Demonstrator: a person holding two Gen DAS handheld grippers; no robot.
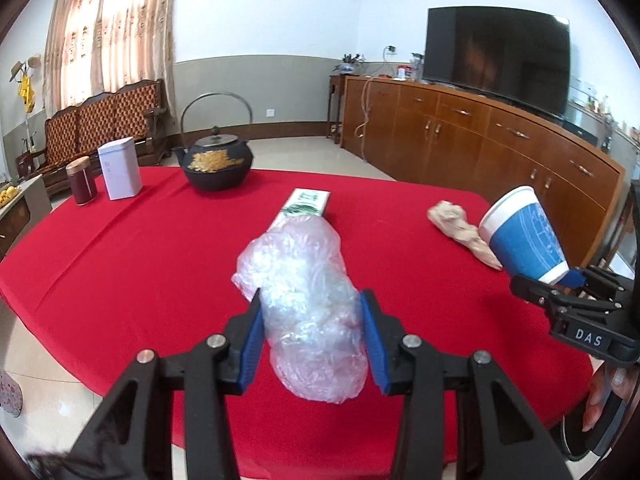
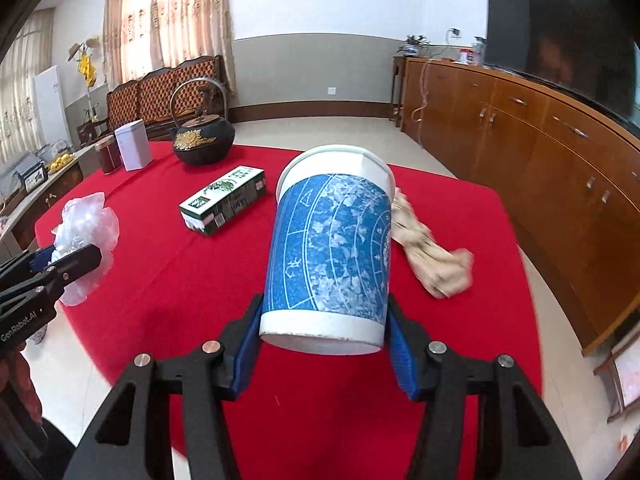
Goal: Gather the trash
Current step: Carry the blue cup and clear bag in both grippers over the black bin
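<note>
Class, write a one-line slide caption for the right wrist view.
Right gripper holds a blue paper cup above the red tablecloth.

Red-clothed counter [image 1: 120, 264] has a black cast-iron teapot [image 1: 218, 160] with gold flowers on it at the far end. Just left of that there's a white tin [image 1: 119, 168] and a dark red jar [image 1: 81, 180] side by side. Behind: a wooden sofa [image 1: 100, 120], a long wooden sideboard [image 1: 472, 136] carrying a big TV [image 1: 496, 52], and curtains [image 1: 112, 28] over the window.
</note>
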